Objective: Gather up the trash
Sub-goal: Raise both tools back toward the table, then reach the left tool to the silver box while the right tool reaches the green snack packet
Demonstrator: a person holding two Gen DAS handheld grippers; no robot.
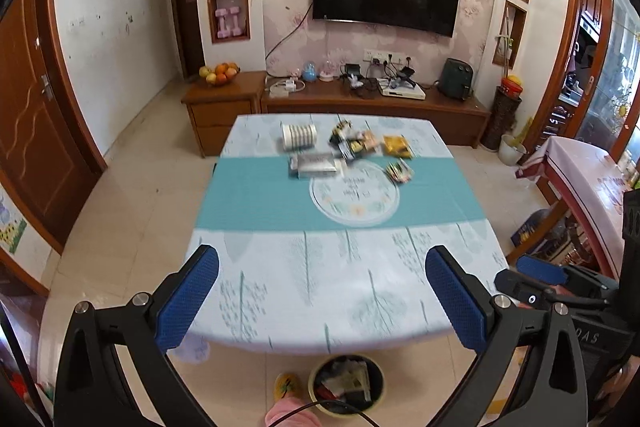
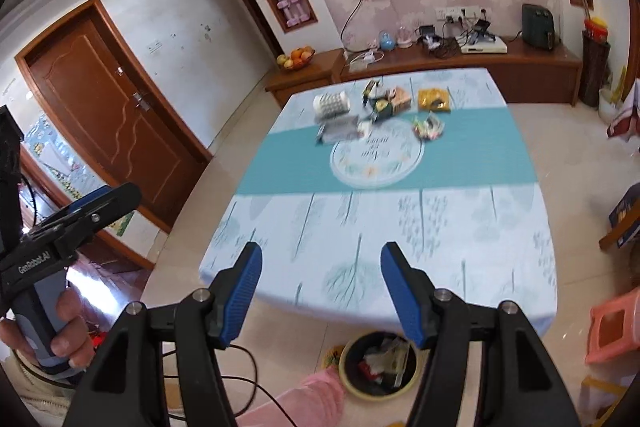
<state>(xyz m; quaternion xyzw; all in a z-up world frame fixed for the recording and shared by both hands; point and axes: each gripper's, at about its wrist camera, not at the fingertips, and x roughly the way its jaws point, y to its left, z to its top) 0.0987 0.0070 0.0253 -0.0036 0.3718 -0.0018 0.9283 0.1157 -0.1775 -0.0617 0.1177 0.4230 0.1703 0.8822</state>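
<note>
Both grippers, left gripper (image 1: 322,297) and right gripper (image 2: 320,293), hover with fingers apart and empty; wrappers (image 1: 354,143) sit far across the bench (image 1: 280,291), so a hasty reach could scatter them, missing the bin (image 1: 346,383)

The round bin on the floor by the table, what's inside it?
The bin holds crumpled wrappers and paper scraps, some white, some red and dark. What lies underneath that pile is hidden, and the right gripper's finger covers part of its rim.
</note>
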